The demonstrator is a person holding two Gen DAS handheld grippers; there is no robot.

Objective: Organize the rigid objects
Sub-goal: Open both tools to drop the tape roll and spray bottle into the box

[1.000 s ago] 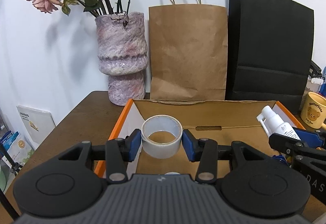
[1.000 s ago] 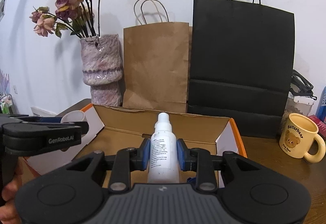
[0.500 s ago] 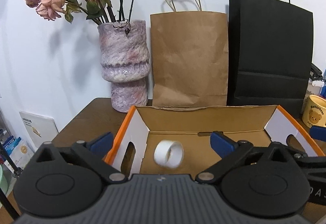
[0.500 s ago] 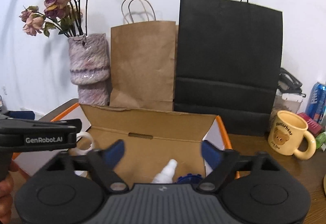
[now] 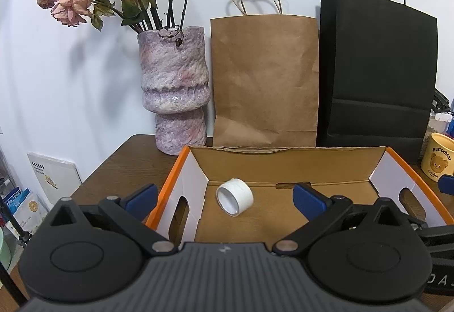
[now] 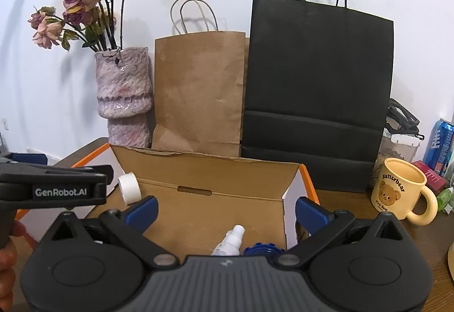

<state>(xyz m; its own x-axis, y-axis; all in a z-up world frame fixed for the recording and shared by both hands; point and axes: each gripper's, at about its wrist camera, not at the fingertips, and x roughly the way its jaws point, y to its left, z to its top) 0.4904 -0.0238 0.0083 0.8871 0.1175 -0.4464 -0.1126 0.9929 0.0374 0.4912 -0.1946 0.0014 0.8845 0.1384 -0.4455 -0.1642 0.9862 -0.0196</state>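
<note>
Your left gripper (image 5: 224, 195) was fully released, tape (image 5: 235, 196) lying in the box (image 5: 181, 167). Your right gripper (image 6: 226, 207) jaws were opening, nothing between; bottle (image 6: 230, 239) in box.

Dark brown wood-grain table (image 5: 113, 170) carries all items. Landmark: open cardboard box with orange rim (image 5: 283, 161), on table centre. Mottled purple-pink ceramic vase (image 5: 176, 90) behind box's left corner. Brown paper bag (image 5: 264, 79) upright directly behind box. Black paper bag (image 5: 380, 73) behind box's right end. Cream bear-print mug (image 6: 400, 190) right of box.
</note>
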